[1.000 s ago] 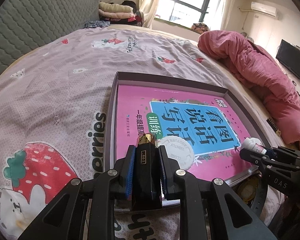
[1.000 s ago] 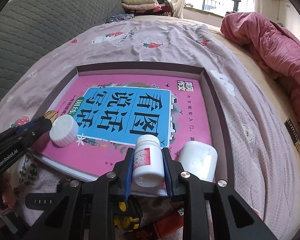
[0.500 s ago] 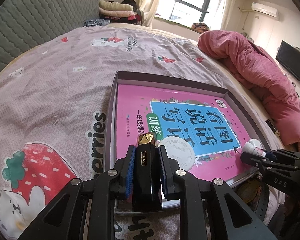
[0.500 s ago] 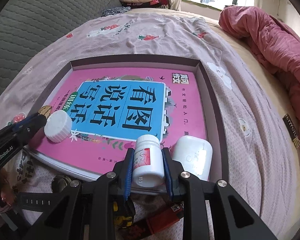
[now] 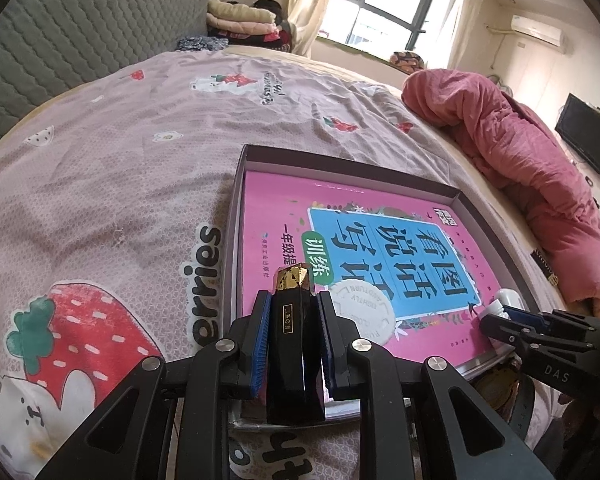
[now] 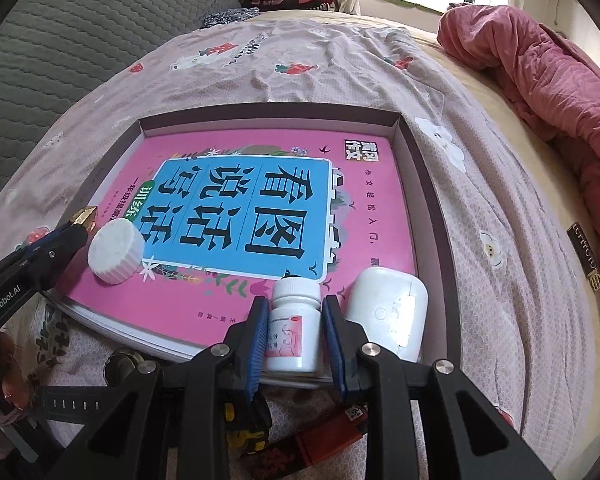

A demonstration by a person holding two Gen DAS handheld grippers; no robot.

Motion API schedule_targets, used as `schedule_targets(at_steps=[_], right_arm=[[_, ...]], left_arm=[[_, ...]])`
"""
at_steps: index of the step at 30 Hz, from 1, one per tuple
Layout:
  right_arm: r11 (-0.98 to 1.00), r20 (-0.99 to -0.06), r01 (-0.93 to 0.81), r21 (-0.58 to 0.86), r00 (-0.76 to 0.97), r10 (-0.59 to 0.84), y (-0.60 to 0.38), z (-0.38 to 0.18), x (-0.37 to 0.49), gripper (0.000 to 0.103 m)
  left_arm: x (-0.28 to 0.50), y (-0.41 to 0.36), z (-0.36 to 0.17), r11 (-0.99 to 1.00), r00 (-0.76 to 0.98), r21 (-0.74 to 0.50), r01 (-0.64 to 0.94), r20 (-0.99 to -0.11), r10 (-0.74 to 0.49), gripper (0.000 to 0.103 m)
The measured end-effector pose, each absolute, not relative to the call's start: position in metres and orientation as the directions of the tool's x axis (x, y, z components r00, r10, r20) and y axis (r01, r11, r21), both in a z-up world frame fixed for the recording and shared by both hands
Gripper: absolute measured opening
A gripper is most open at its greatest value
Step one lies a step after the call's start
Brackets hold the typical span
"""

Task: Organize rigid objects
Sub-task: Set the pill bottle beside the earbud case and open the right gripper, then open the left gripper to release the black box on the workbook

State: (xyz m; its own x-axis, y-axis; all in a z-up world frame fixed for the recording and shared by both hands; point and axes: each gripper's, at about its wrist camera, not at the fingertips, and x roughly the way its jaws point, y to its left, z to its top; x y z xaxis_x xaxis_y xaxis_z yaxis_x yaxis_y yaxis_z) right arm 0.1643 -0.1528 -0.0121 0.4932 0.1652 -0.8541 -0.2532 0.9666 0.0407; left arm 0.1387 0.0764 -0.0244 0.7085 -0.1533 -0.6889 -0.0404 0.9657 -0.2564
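My left gripper (image 5: 294,312) is shut on a black tube with a gold tip (image 5: 292,320), held over the near left corner of a pink book (image 5: 340,240) that lies in a shallow dark tray (image 5: 236,208). My right gripper (image 6: 295,320) is shut on a small white pill bottle (image 6: 294,328), standing on the book's near edge (image 6: 204,312). A white round cap (image 6: 116,256) lies on the book next to the left gripper (image 6: 52,248). A white earbud case (image 6: 388,316) lies in the tray right of the bottle.
The tray sits on a bed with a pink strawberry-print sheet (image 5: 100,184). A crumpled red quilt (image 6: 548,80) lies at the right. A black watch strap (image 6: 72,404), a yellow-black object (image 6: 240,428) and a red box (image 6: 320,440) lie before the tray. A grey headboard (image 6: 60,40) is at left.
Both grippers have drawn back slightly toward the near edge of the tray, still holding their objects. The cap and the earbud case have not moved.
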Motion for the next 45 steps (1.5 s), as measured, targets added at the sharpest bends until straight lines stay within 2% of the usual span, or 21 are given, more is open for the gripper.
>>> schedule_targets(at_steps=[6, 10, 17, 25, 34, 38, 41, 45], right_arm=[[0.971, -0.824, -0.234, 0.047, 0.541, 0.170, -0.158, -0.003, 0.156, 0.028], [0.971, -0.777, -0.219, 0.095, 0.593, 0.210, -0.168, 0.010, 0.146, 0.036], [0.973, -0.725, -0.177, 0.146, 0.650, 0.228, -0.188, 0.025, 0.126, 0.037], [0.979, -0.730, -0.120, 0.167, 0.653, 0.204, -0.204, 0.022, 0.123, 0.037], [0.980, -0.730, -0.122, 0.157, 0.654, 0.198, -0.204, 0.020, 0.122, 0.042], [0.979, -0.733, -0.131, 0.157, 0.649, 0.205, -0.203, 0.019, 0.121, 0.042], [0.979, -0.732, -0.142, 0.144, 0.651, 0.202, -0.201, 0.019, 0.118, 0.043], [0.979, -0.729, -0.147, 0.140, 0.653, 0.202, -0.200, 0.021, 0.114, 0.043]], left_arm=[[0.138, 0.077, -0.025, 0.965, 0.708, -0.258, -0.040, -0.689, -0.155, 0.022], [0.139, 0.077, -0.025, 0.964, 0.709, -0.263, -0.040, -0.687, -0.158, 0.023], [0.137, 0.077, -0.023, 0.962, 0.711, -0.270, -0.042, -0.684, -0.160, 0.024], [0.137, 0.080, -0.024, 0.961, 0.713, -0.274, -0.048, -0.683, -0.159, 0.024], [0.136, 0.081, -0.018, 0.958, 0.715, -0.282, -0.048, -0.680, -0.164, 0.025], [0.136, 0.083, -0.016, 0.955, 0.718, -0.295, -0.041, -0.673, -0.177, 0.030], [0.135, 0.083, -0.013, 0.957, 0.728, -0.288, -0.047, -0.665, -0.164, 0.043], [0.135, 0.088, -0.012, 0.951, 0.736, -0.306, -0.056, -0.656, -0.168, 0.044]])
